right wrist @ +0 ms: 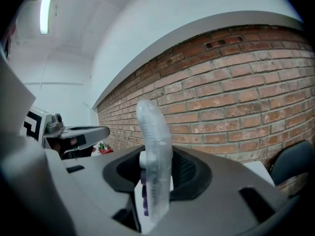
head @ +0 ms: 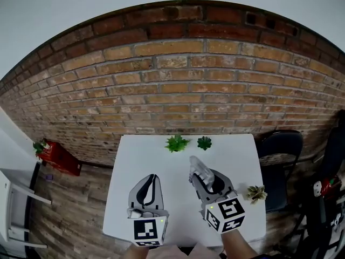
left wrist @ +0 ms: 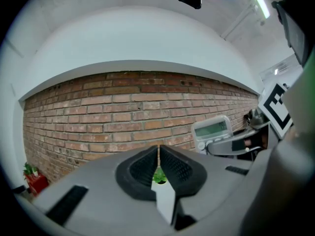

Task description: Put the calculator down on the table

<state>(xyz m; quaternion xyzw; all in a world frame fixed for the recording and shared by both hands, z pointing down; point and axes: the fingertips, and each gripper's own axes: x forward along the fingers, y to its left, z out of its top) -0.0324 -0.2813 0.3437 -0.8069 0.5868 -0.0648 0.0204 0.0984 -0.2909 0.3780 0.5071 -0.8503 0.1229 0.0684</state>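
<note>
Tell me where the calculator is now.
Head view: the calculator is clamped in the right tool over the right half of the table, short of two green plants.

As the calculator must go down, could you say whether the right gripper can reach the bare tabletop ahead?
Probably yes. The right gripper, shut on the calculator, hangs over the table; two green plants stand at its far edge and a succulent at its right, off the path.

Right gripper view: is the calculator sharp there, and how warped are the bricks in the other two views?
Right gripper view: the calculator, edge-on and close to the lens, looks soft and smeared; the brick wall behind is sharper. Left gripper view: brick courses bow upward into an arch. Head view: strong fisheye arches the wall; light is even, without glare.
</note>
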